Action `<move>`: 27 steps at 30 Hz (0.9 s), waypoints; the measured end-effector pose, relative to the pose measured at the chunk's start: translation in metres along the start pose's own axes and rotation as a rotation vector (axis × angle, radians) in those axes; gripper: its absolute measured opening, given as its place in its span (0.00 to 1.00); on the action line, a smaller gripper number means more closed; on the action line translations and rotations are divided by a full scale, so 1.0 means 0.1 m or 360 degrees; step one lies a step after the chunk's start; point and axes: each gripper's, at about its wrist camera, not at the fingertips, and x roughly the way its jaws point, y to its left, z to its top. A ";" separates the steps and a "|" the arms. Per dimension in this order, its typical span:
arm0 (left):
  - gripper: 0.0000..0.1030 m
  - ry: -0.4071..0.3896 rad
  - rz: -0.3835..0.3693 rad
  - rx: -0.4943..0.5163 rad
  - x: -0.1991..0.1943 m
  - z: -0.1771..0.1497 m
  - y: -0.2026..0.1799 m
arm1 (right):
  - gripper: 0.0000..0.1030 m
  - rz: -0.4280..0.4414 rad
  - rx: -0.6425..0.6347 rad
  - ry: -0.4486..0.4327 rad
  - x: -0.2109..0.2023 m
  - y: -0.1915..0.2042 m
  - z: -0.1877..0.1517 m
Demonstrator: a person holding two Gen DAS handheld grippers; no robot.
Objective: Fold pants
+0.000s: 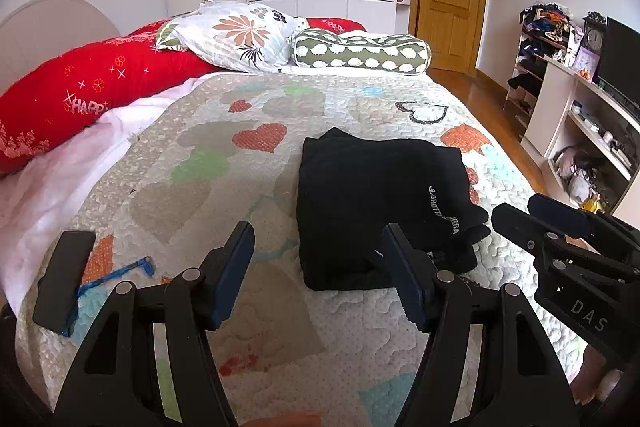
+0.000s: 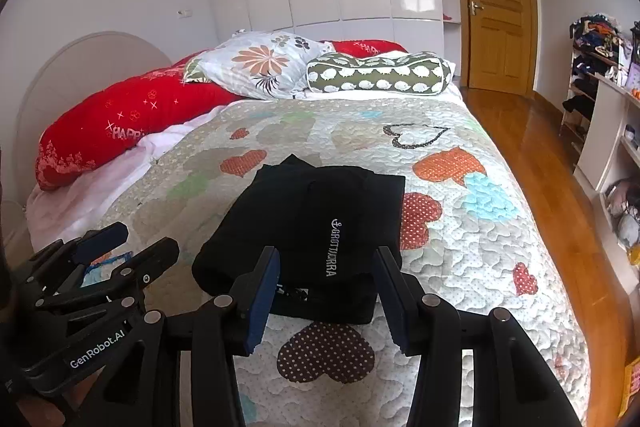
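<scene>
Already the pants (image 1: 380,203) are seen as a compact black bundle, lying on the quilt (image 1: 200,155) toward the near end of the bed, with the white lettering on top. The fold is judged to be nearly or fully done, though this is inferred only from the shape.

Both tools are held back from the cloth. The left gripper (image 1: 320,275) is spread wide with nothing between its fingers; its right finger is seen in front of the bundle's near edge, but contact cannot be confirmed. The right gripper (image 2: 328,299) is likewise spread wide and empty, its fingers framing the near edge of the pants (image 2: 304,219) without any cloth being pinched.

Several risks are judged from here. The top layer looks lumpy and rounded near the lettering, so it could slide or spring open if it is nudged by a finger during withdrawal. If the bundle is pressed or squared from one side only, the lower layers could be pushed out of line, since the quilt is soft and gives little resistance. A loose edge at the near right corner, seen in the left view, could be snagged by a passing finger. A dark flat object (image 1: 64,279) and a blue cord (image 1: 116,273) lie on the quilt to the left, well apart from the pants, and could be knocked by a wide sweep of the left gripper.
</scene>
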 end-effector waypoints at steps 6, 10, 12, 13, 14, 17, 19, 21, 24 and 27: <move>0.64 -0.0019 0.0001 0.0010 -0.06 -0.03 -0.03 | 0.46 -0.0005 -0.0008 0.0009 -0.04 -0.01 -0.04; 0.64 -0.0025 0.0000 0.0010 -0.09 -0.03 -0.04 | 0.46 -0.0007 0.0003 0.0005 -0.07 -0.03 -0.06; 0.64 -0.0032 0.0004 0.0012 -0.11 -0.04 -0.04 | 0.46 -0.0008 0.0004 0.0002 -0.09 -0.03 -0.07; 0.64 -0.0033 0.0005 0.0012 -0.11 -0.04 -0.04 | 0.46 -0.0009 0.0006 -0.0002 -0.09 -0.03 -0.07; 0.64 -0.0032 0.0006 0.0013 -0.12 -0.04 -0.04 | 0.46 -0.0009 0.0006 -0.0001 -0.09 -0.03 -0.07; 0.64 -0.0037 0.0012 0.0012 -0.12 -0.05 -0.03 | 0.46 -0.0004 -0.0004 0.0006 -0.08 -0.02 -0.07; 0.64 -0.0030 0.0014 0.0012 -0.11 -0.06 -0.03 | 0.46 -0.0002 -0.0006 0.0009 -0.07 -0.01 -0.07; 0.64 -0.0024 0.0015 0.0010 -0.10 -0.07 -0.02 | 0.46 0.0001 -0.0009 0.0017 -0.06 0.01 -0.08; 0.64 -0.0020 0.0015 0.0005 -0.09 -0.08 -0.01 | 0.46 -0.0004 -0.0018 0.0027 -0.04 0.03 -0.09; 0.64 -0.0010 0.0017 -0.0001 -0.07 -0.08 0.00 | 0.46 -0.0003 -0.0022 0.0033 -0.02 0.03 -0.09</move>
